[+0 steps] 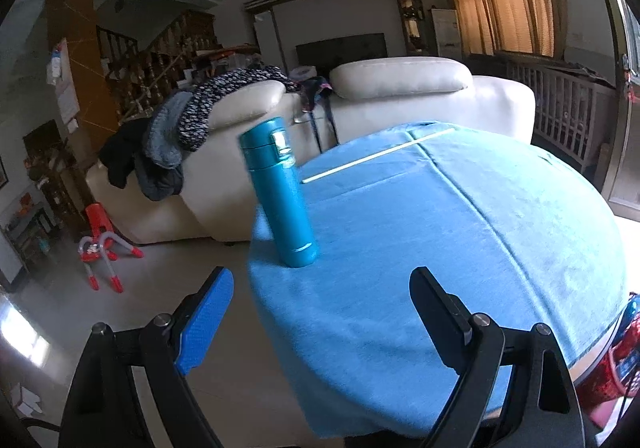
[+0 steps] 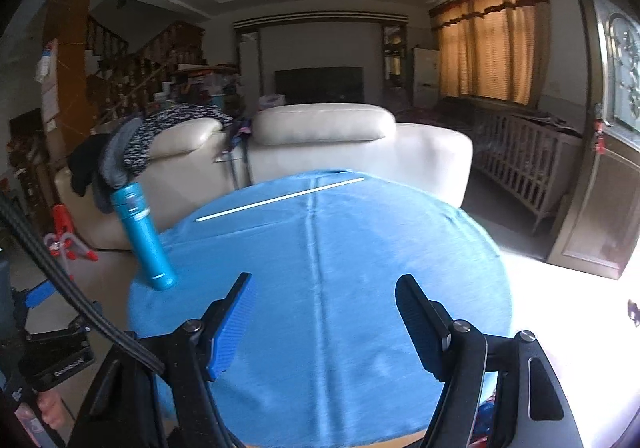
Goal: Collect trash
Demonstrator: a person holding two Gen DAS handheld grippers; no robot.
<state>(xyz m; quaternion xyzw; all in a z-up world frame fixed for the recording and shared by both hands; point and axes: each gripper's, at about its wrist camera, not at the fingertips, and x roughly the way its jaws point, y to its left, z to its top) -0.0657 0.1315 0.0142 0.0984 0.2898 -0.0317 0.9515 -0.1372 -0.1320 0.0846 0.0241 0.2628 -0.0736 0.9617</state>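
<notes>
Left wrist view: the left gripper [image 1: 322,308] hangs with jaws spread and nothing between them, just short of a round table [image 1: 500,248] draped in a blue cloth [image 1: 400,228]. Right wrist view shows the right gripper [image 2: 324,312] likewise released and empty over the same cloth.

The likeliest piece of trash here is a thin white stick [image 1: 378,157] — perhaps a straw or skewer, too slender to tell — lying flat across the far side of the cloth, well apart from both grippers. It looks very light and narrow. Lying flush on soft fabric, it would probably be hard to get fingertips under, and a pinch across its middle seems the surest hold, though the cloth may bunch up with it.

A teal flask [image 1: 280,192] stands upright near the table's left edge, lid closed, so its contents cannot be seen. It is the only container in clear sight and seems unlikely to be trash. Smooth and tall, it would tip easily if nudged by a passing finger — a risk for the left gripper, which is nearest.

No bin or bag for the trash is visible in either view. A red-and-blue patterned item [image 1: 618,360] pokes out below the table's right edge, but what it is cannot be told. Behind the table stands a cream sofa [image 1: 400,88] with clothes thrown over it.
</notes>
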